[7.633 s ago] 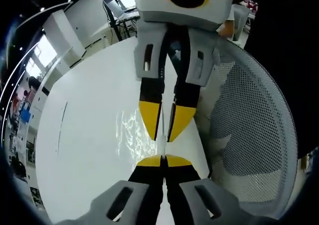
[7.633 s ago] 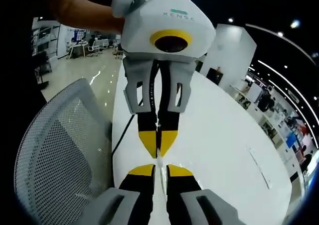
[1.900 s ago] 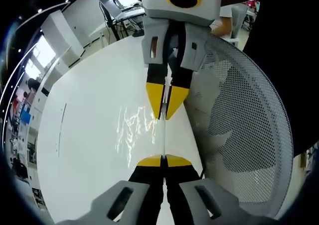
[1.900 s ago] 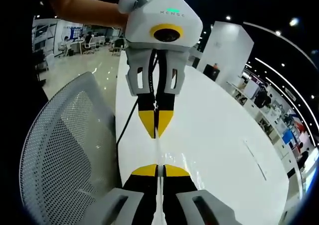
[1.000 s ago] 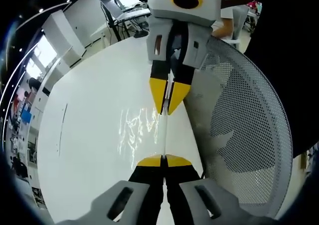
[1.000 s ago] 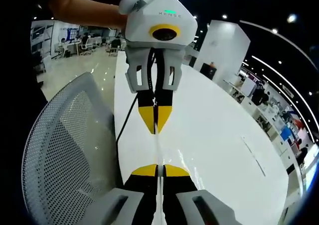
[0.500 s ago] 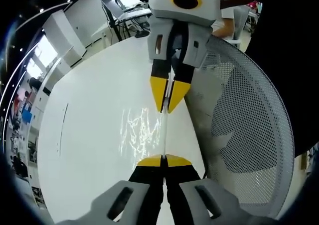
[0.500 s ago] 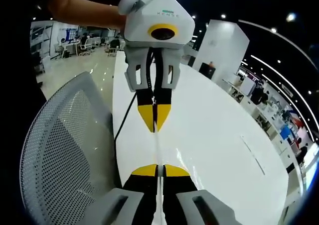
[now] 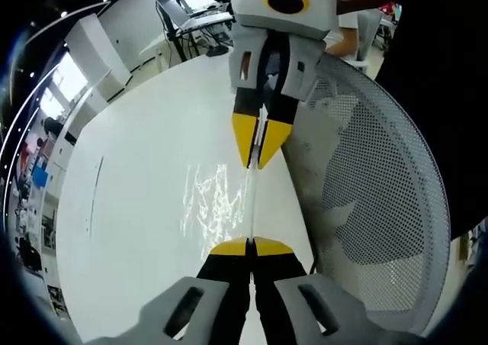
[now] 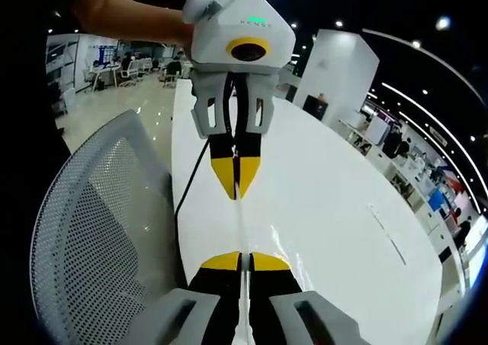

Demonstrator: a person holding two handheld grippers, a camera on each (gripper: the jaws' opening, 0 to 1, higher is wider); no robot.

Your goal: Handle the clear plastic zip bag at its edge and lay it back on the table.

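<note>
In the left gripper view, the left hand-held gripper is clamped tight on one end of the bag's edge, stretched over the white worktop; the right hand-held gripper pinches the far end.

In the right gripper view, both hand-held grippers pinch that edge beside a mesh chair.

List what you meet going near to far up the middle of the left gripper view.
Left tool, shut on the bag edge → clear bag stretched between the tools → right tool, shut on the bag's far edge → white table running on behind.
</note>
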